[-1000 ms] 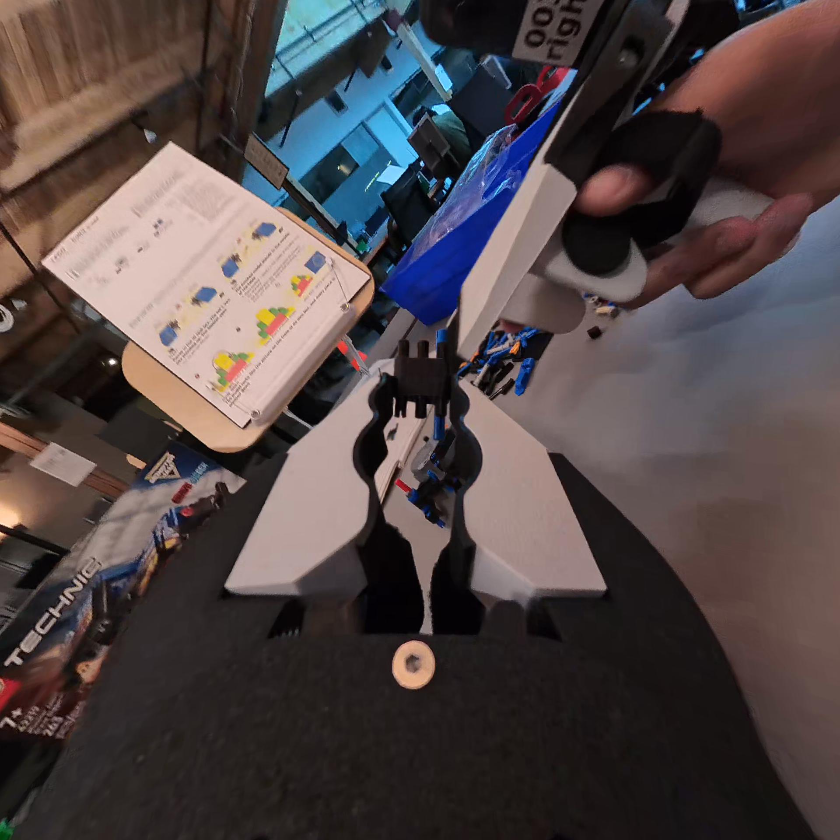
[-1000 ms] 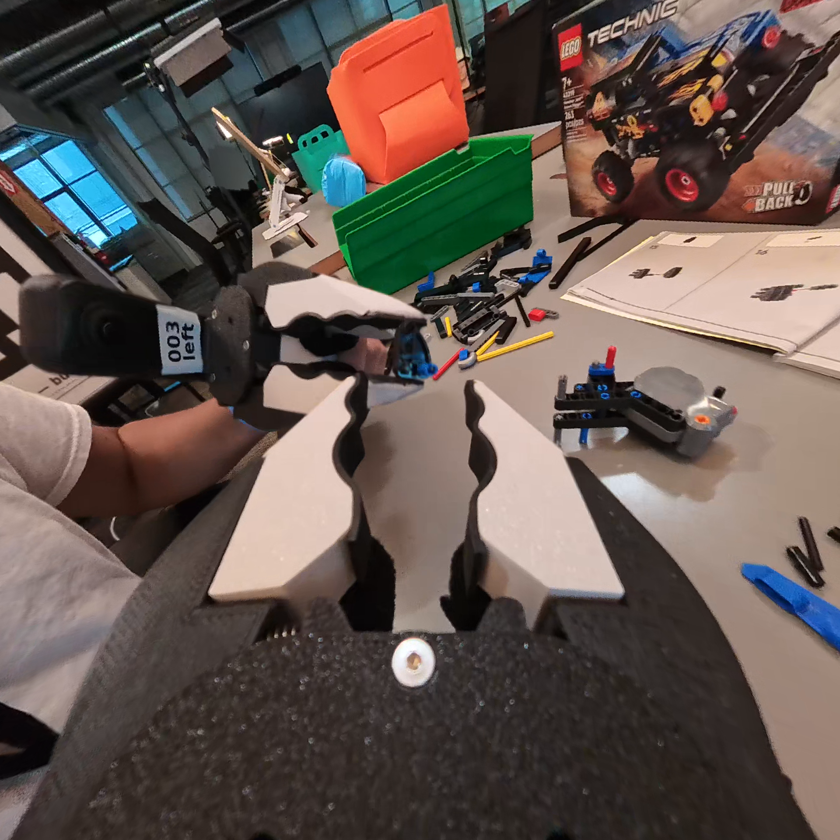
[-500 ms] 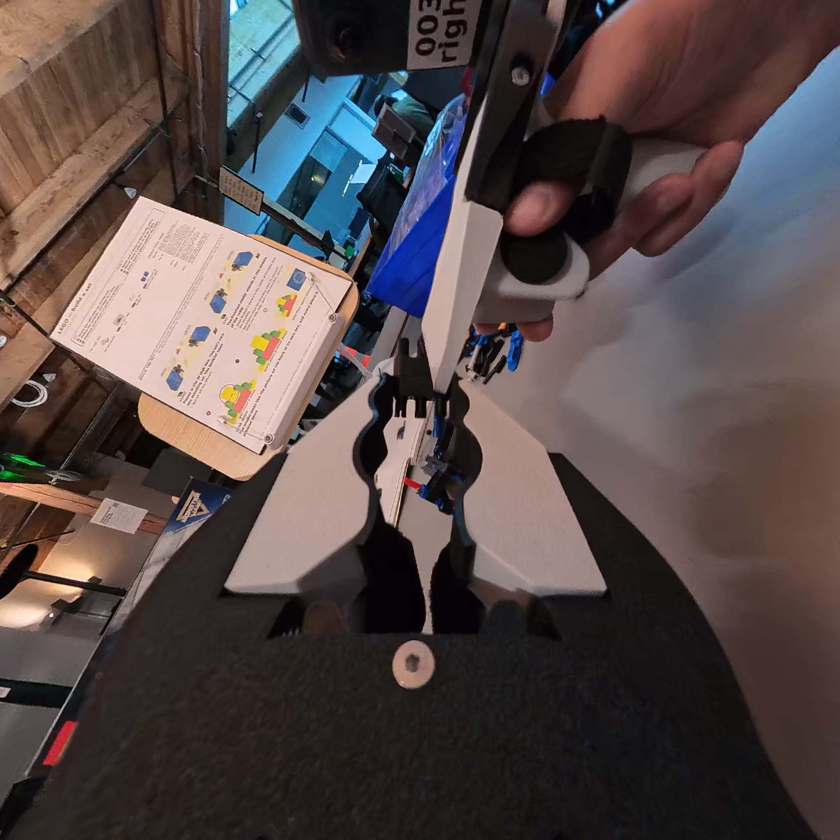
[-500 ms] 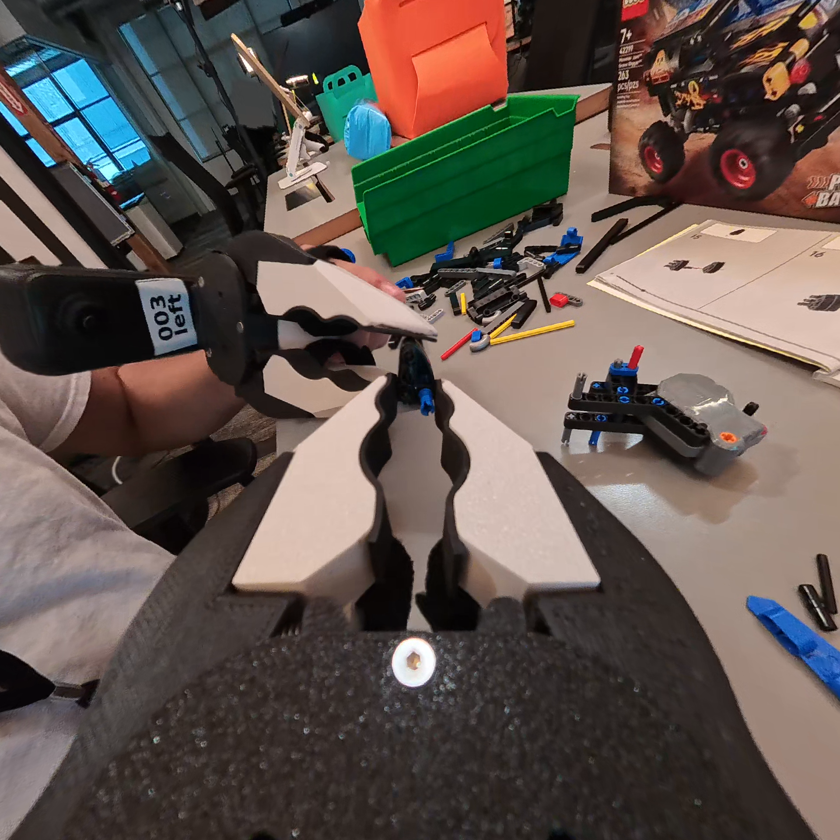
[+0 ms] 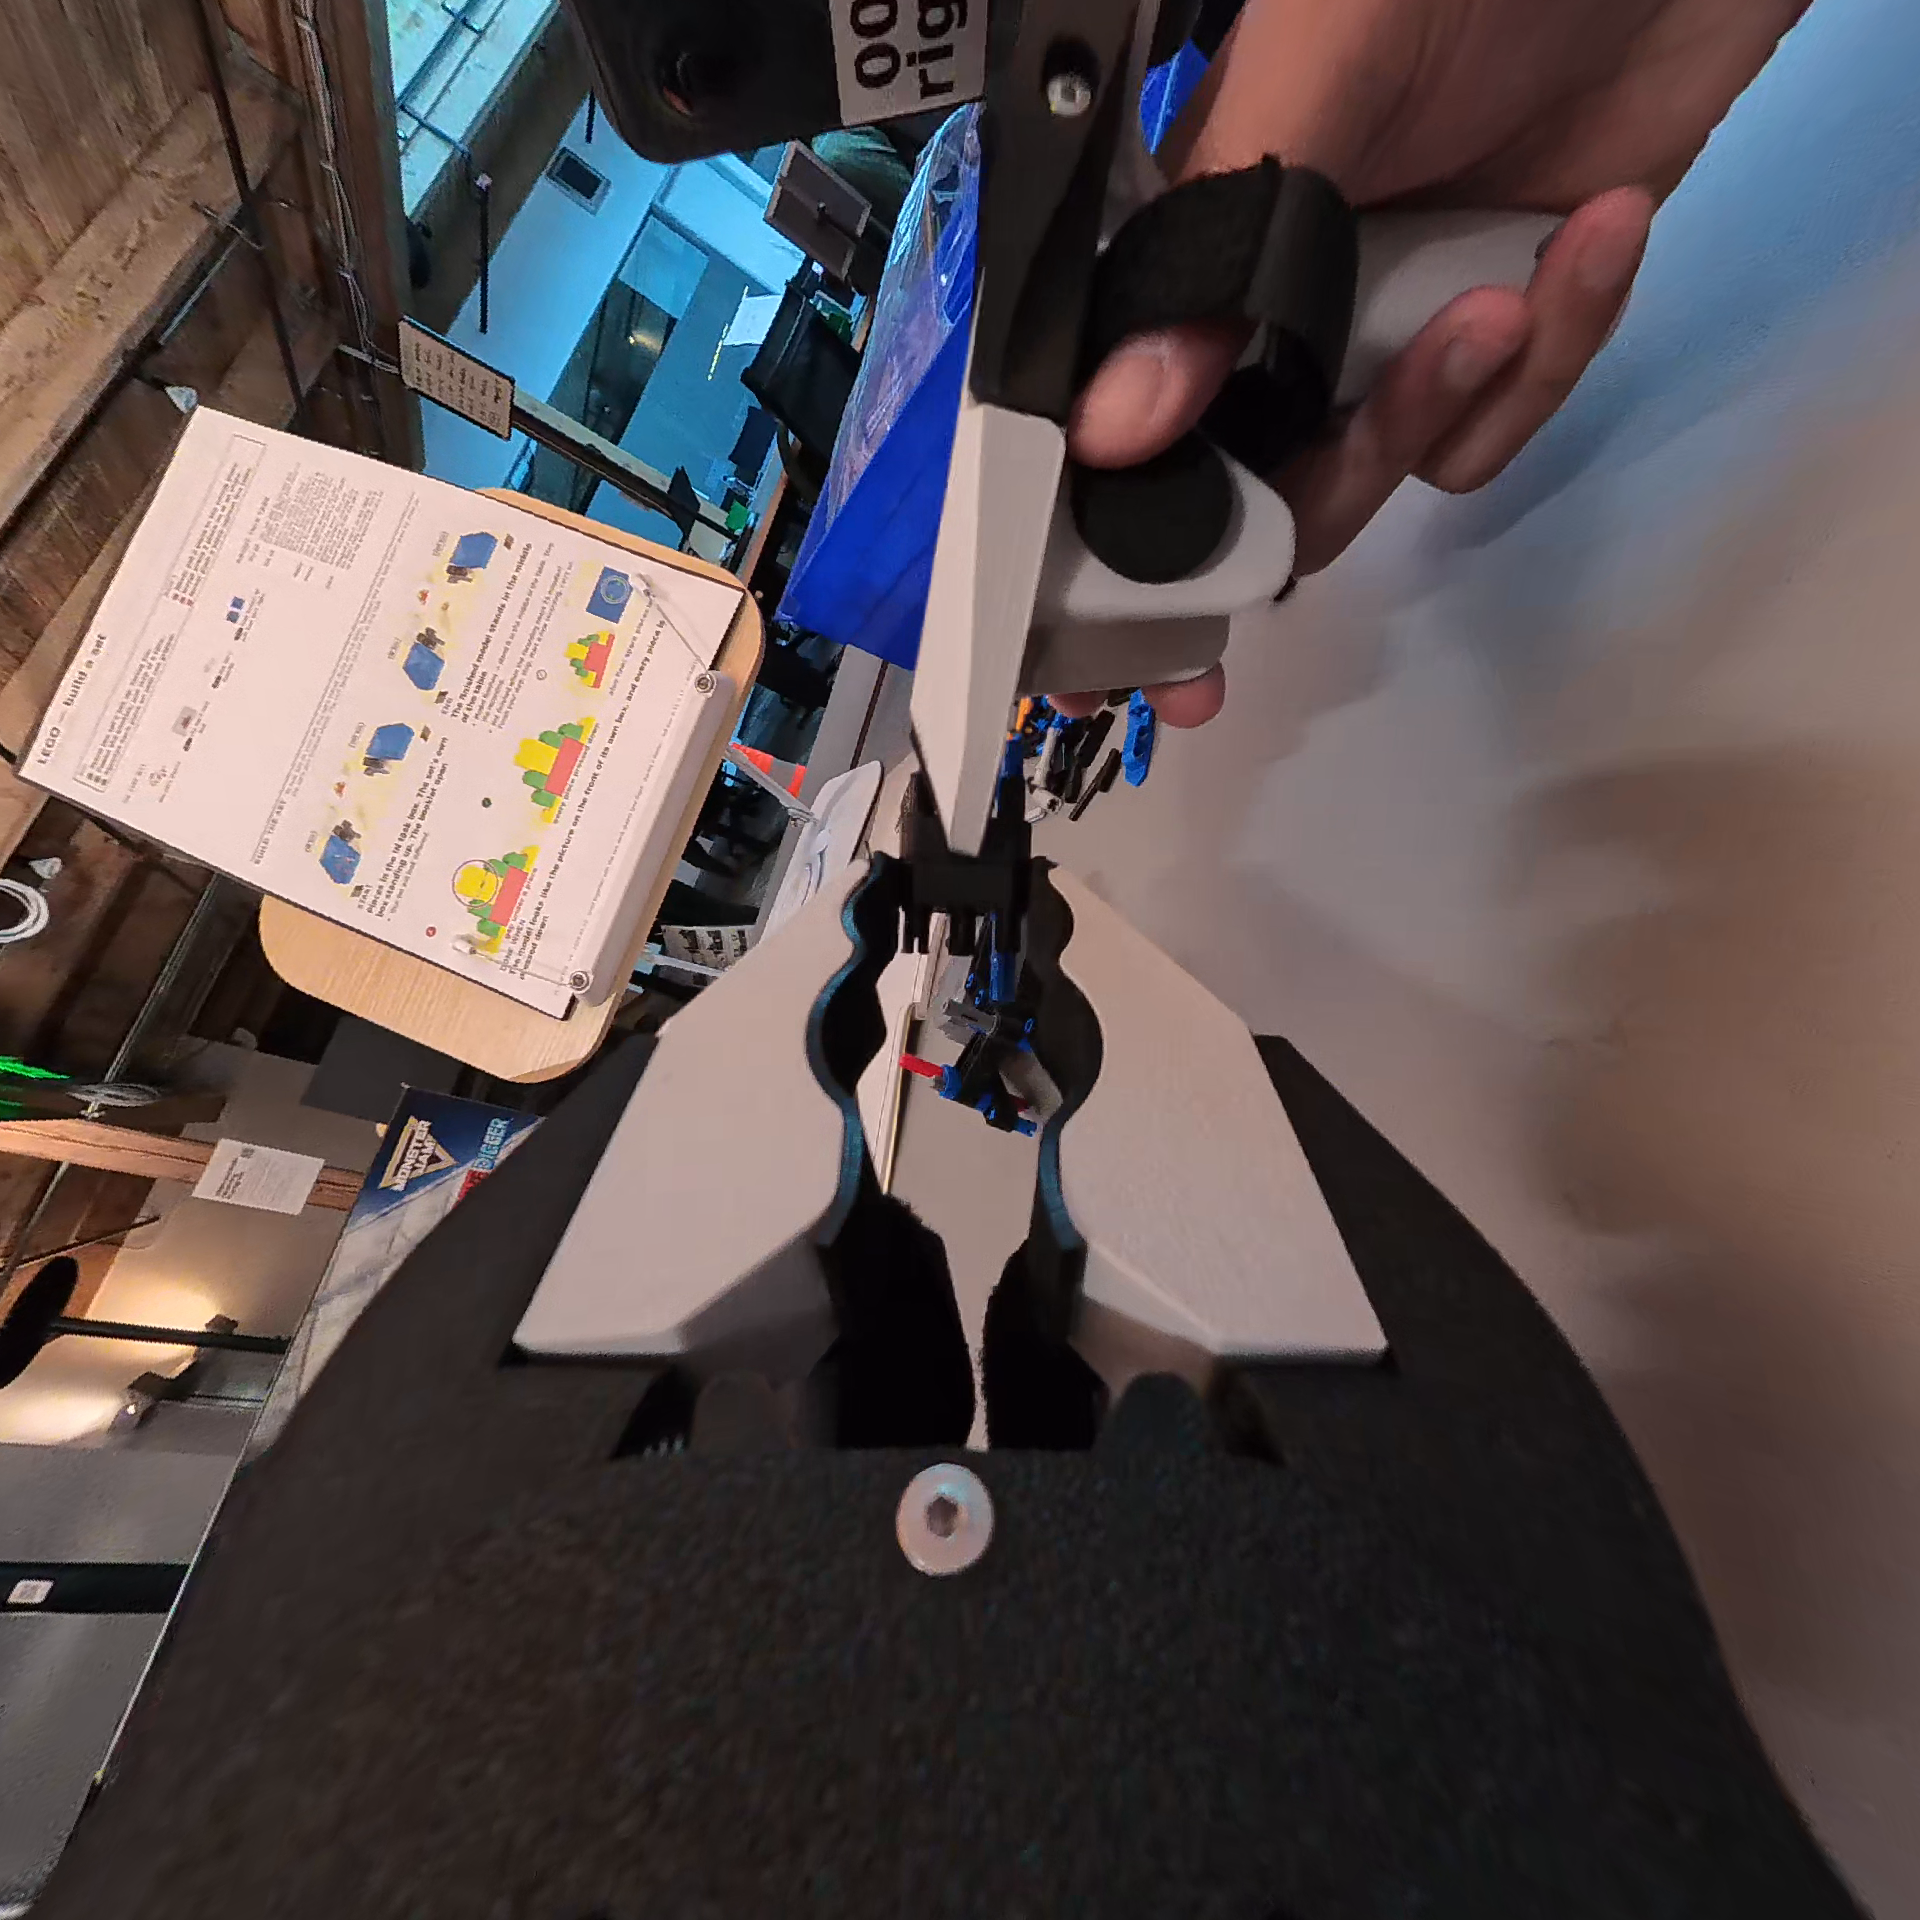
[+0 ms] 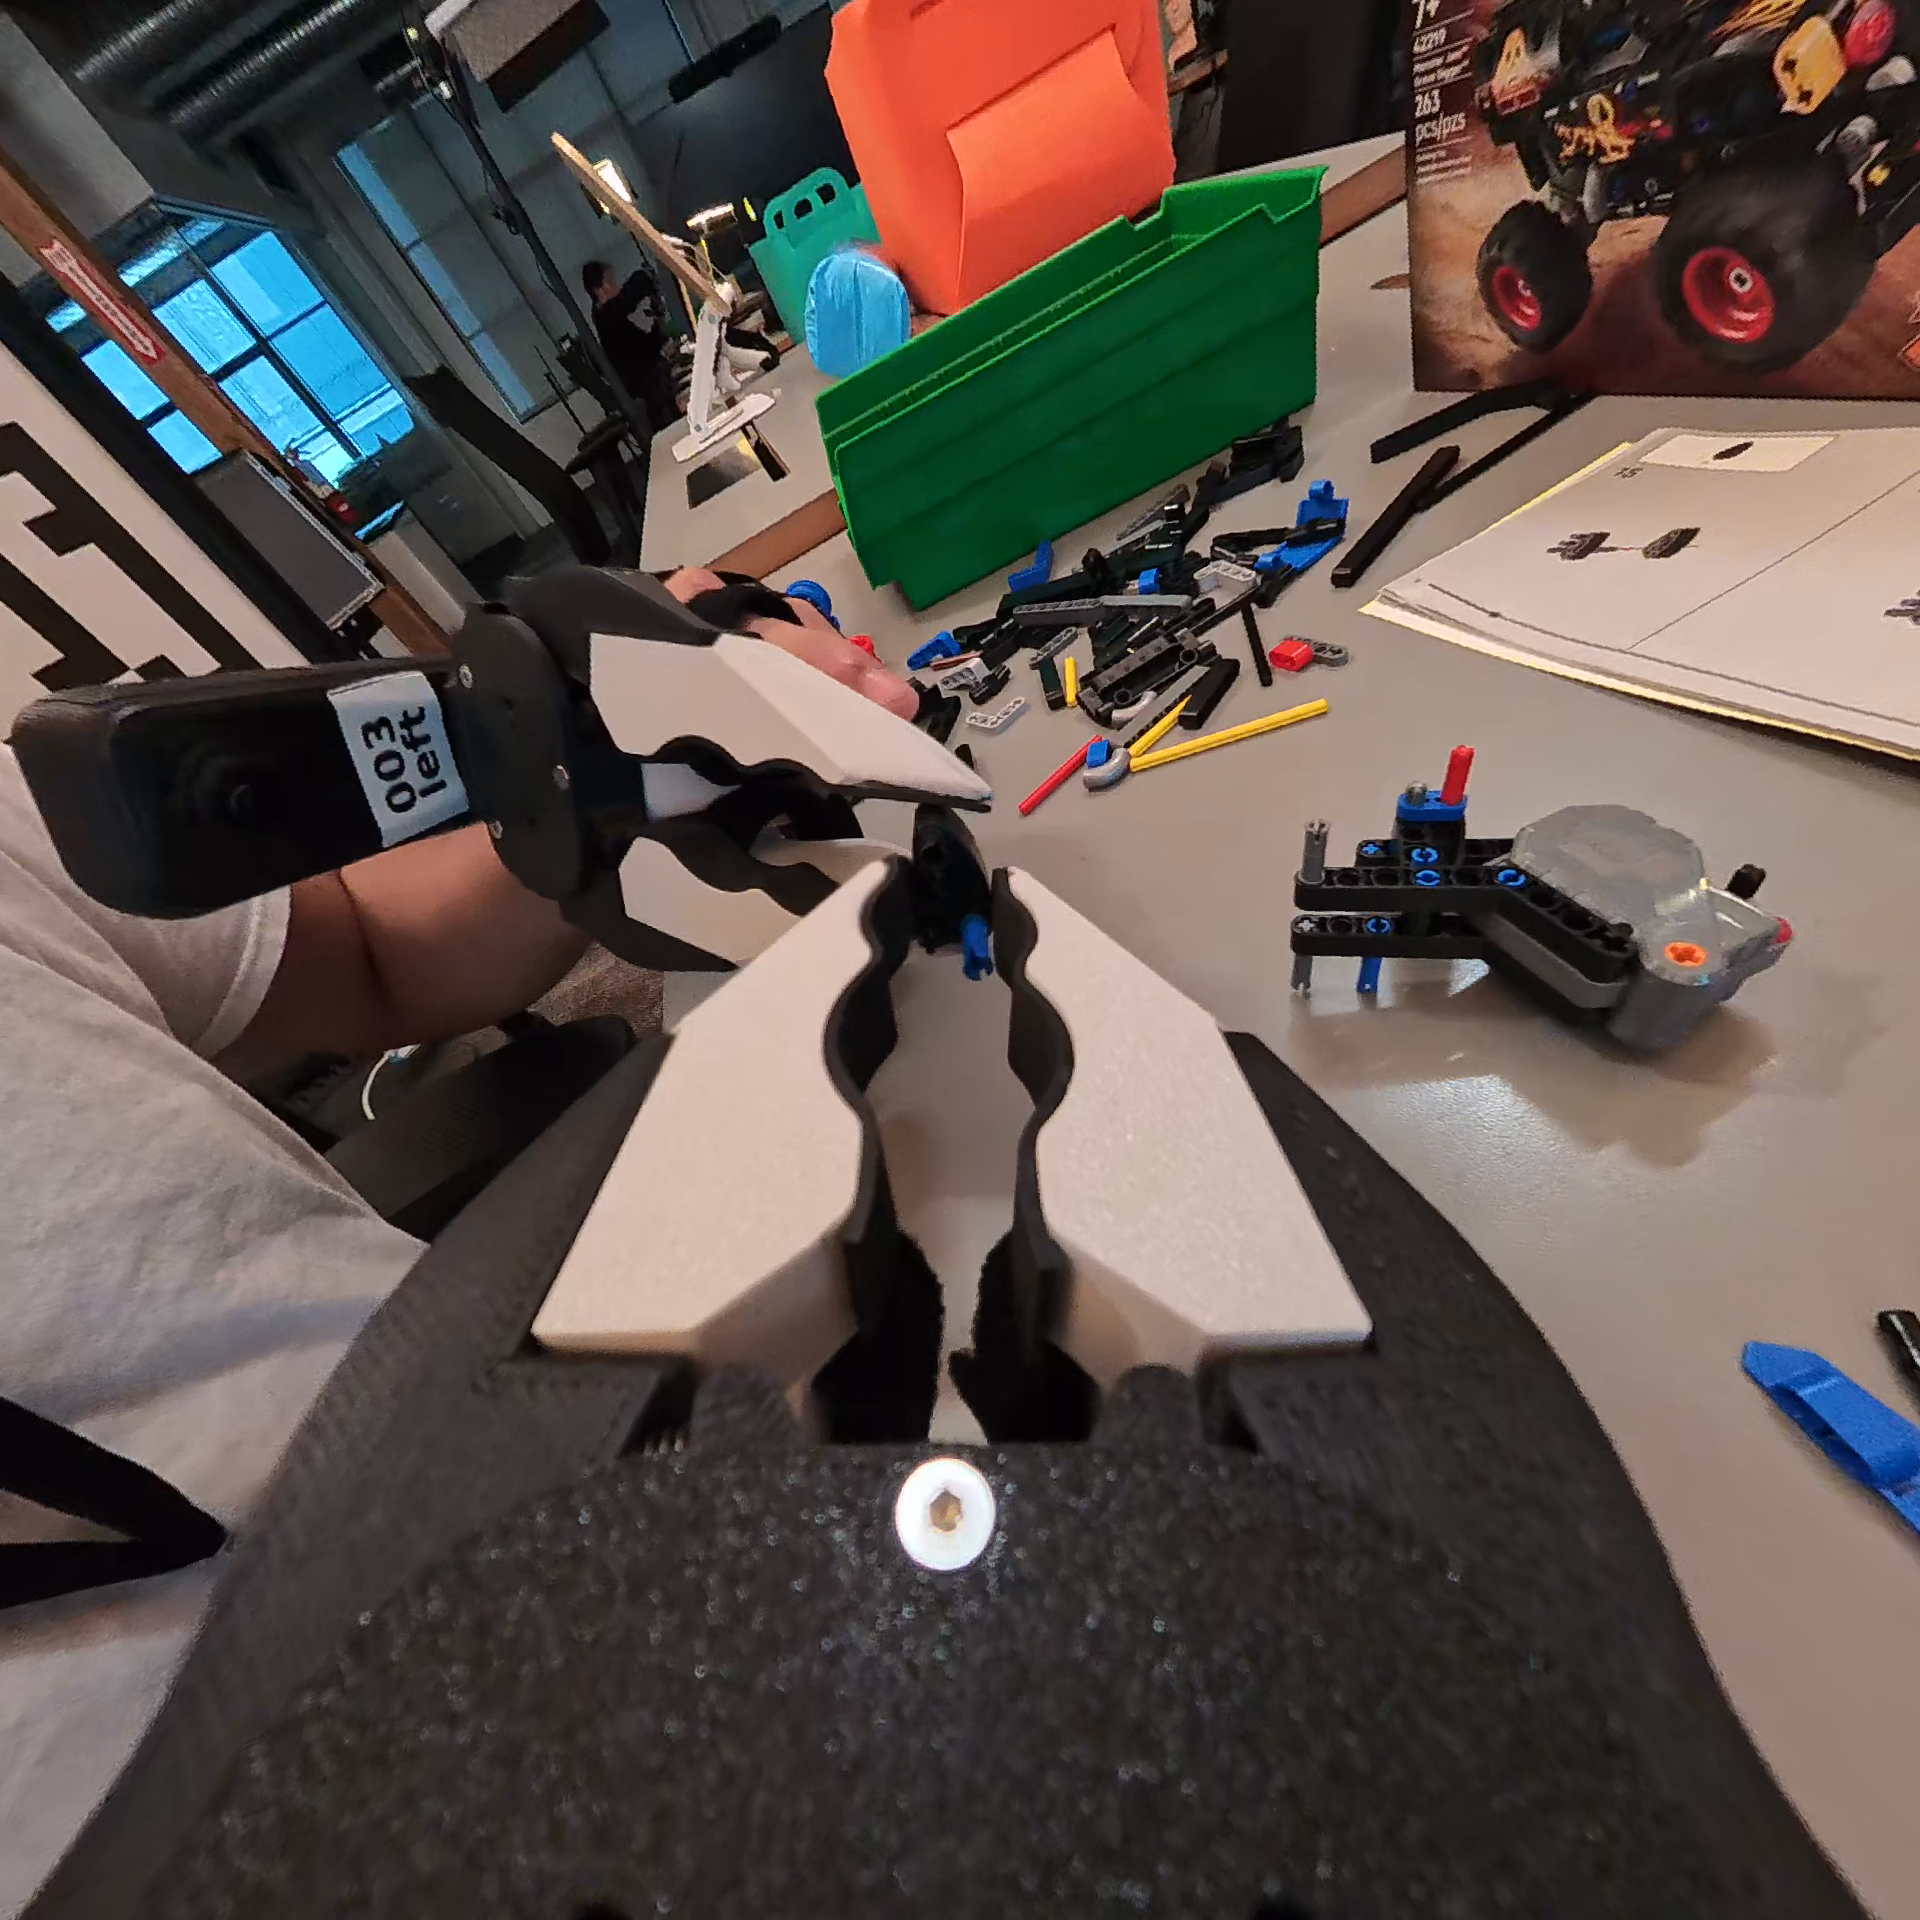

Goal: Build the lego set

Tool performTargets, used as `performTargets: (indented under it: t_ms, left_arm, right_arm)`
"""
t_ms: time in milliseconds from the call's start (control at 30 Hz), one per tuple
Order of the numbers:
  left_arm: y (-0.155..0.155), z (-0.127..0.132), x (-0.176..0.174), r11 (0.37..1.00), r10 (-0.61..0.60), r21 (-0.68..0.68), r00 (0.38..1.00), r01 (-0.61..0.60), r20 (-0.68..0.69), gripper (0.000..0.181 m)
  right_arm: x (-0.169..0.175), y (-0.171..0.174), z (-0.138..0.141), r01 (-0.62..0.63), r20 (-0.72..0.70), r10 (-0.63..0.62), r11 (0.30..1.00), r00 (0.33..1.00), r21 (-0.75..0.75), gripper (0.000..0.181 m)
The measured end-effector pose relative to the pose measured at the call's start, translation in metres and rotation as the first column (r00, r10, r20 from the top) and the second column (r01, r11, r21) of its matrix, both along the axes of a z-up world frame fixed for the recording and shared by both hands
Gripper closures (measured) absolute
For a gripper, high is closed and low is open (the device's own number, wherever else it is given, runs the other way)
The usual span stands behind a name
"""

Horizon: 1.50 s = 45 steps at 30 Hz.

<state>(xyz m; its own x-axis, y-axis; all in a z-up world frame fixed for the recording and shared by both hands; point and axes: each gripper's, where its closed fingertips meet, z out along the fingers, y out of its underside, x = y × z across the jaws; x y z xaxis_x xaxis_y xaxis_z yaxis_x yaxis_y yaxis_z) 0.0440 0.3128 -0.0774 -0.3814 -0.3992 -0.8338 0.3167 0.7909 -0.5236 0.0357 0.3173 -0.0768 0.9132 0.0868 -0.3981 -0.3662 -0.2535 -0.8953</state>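
Observation:
A small black Lego piece with a blue pin is held in the air between both grippers. My right gripper is shut on it at the fingertips. My left gripper comes in from the left and grips the same piece. In the left wrist view my left gripper is shut on the black piece, and the right gripper meets it from above. The part-built model, black beams on a grey motor block, lies on the table to the right.
A pile of loose pieces lies before a green bin. The set box and open booklet are at the far right. A blue piece lies near right. An instruction sheet on a board stands to the left. Left and right tips are no more than a few centimetres apart.
My right gripper was open and apart from the left gripper. It has moved to the piece held by the left gripper and closed on it.

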Motion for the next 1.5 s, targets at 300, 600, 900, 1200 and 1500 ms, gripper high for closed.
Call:
performTargets:
  t_ms: [300,600,900,1200,1500]
  left_arm:
    - [-0.001,-0.004,-0.001,0.992,0.006,-0.125,0.988,-0.026,-0.155,0.158]
    - [0.000,-0.010,-0.002,0.992,0.014,-0.119,0.984,-0.036,-0.176,0.158]
    - [-0.001,-0.026,0.001,0.999,0.035,-0.020,0.985,-0.039,-0.170,0.159]
    - [-0.001,-0.025,0.009,0.996,0.040,-0.070,0.986,-0.052,-0.159,0.158]
    - [0.046,-0.036,0.038,0.852,0.076,-0.417,0.863,-0.317,-0.500,0.134]
  right_arm:
    - [-0.001,-0.002,-0.002,-0.047,-0.155,0.053,0.998,0.986,0.038,0.167]
    - [-0.005,-0.004,-0.004,-0.097,-0.277,0.111,0.993,0.954,0.065,0.168]
    - [-0.004,-0.006,-0.020,-0.104,-0.302,0.101,0.995,0.948,0.004,0.167]
    - [0.000,-0.002,-0.021,-0.081,-0.309,0.077,0.997,0.948,0.001,0.166]
    - [0.033,-0.018,-0.003,0.040,-0.187,-0.020,0.994,0.982,0.102,0.166]
